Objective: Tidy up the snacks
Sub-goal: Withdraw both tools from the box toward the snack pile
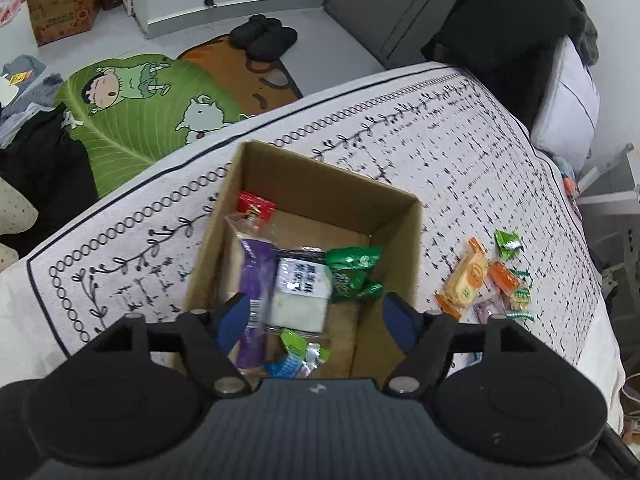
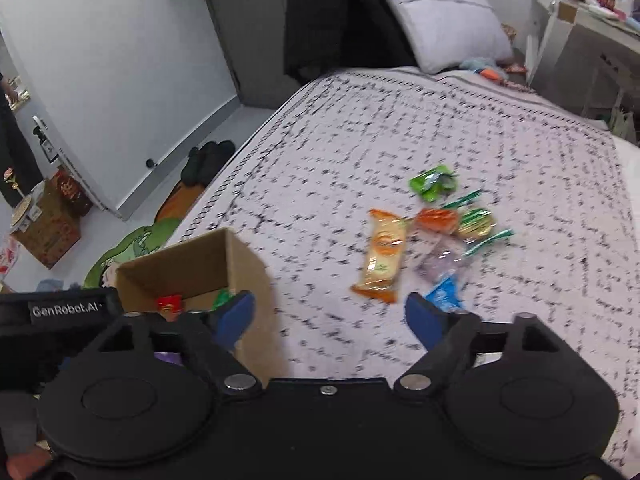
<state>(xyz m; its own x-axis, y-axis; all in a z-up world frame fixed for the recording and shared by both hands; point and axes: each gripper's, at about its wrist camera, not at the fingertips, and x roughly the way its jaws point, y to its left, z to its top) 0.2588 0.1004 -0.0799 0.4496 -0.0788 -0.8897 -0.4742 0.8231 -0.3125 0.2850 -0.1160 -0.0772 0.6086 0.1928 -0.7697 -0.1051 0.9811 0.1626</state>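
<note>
A cardboard box (image 1: pixel 396 216) sits on the patterned bedspread (image 1: pixel 460 152). Inside it lie a purple bar (image 1: pixel 253 280), a white packet (image 1: pixel 302 292), a green packet (image 1: pixel 352 272), a red packet (image 1: pixel 256 205) and small sweets. My left gripper (image 1: pixel 314 320) hovers open above the box with nothing between its fingers. In the right wrist view, loose snacks lie on the bed: an orange biscuit pack (image 2: pixel 382 256), a green packet (image 2: pixel 432 182), an orange sweet (image 2: pixel 436 220), a gold sweet (image 2: pixel 474 224), a blue sachet (image 2: pixel 442 294). My right gripper (image 2: pixel 330 316) stands open just short of them, right of the box (image 2: pixel 200 264).
A grey pillow (image 2: pixel 444 12) and a dark garment (image 1: pixel 512 12) lie at the head of the bed. On the floor are a green cartoon rug (image 1: pixel 136 112), black slippers (image 1: pixel 264 36) and a brown carton (image 1: pixel 60 12). A white side table (image 2: pixel 580 24) stands on the right.
</note>
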